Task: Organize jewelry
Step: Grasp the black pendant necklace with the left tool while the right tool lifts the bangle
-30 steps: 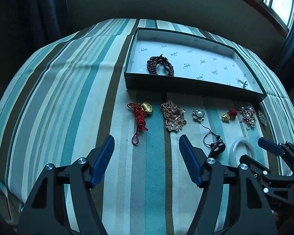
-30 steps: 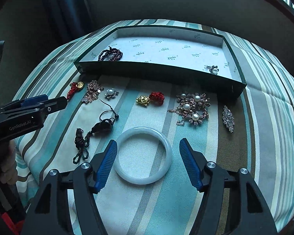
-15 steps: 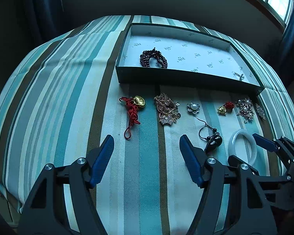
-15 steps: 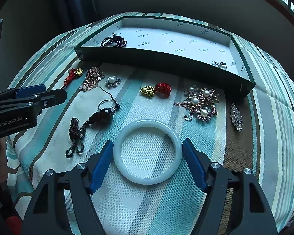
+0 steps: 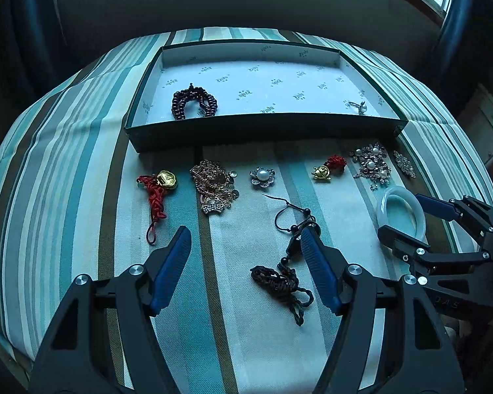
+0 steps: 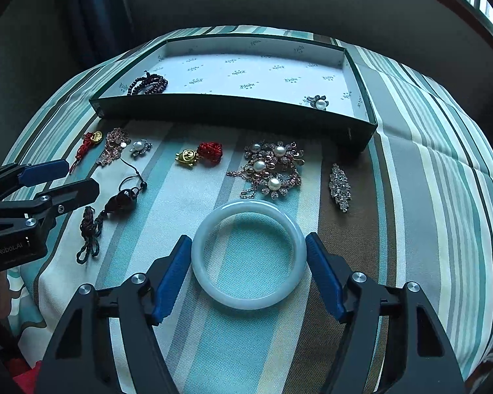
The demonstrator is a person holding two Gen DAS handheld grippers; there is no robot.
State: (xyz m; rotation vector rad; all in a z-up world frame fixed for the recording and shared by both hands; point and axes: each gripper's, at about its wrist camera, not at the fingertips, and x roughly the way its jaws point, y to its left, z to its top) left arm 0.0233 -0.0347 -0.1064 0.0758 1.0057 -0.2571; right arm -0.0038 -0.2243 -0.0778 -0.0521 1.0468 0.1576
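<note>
Here the right tool (image 6: 248, 253) straddles the pale jade bangle (image 6: 248, 253), which lies flat on the striped cloth of the surface (image 6: 407, 151); the blue pads (image 6: 172, 271) stand spread just outside the ring at its 9 and 3 o'clock, so the tool is released and grasping nothing yet, though the gap each side is slim. To take it well, I would judge, the pads should close squarely across the widest part of the ring, low enough to catch its rounded wall below the crown; a smooth hard ring pinched off-centre is likely to squirt out. Lift straight up before heading toward 12 o'clock, where the shallow green box (image 6: 233, 111) waits with a beaded bracelet (image 6: 148, 84) at its left end and a pearl flower piece (image 6: 317, 101) at its right. The pearl brooch cluster (image 6: 272, 169) sits just beyond the bangle, so clear it on the way. The left tool (image 5: 245, 264) hangs released too, over bare cloth, its right pad just beside a dark corded pendant (image 5: 284, 275).
</note>
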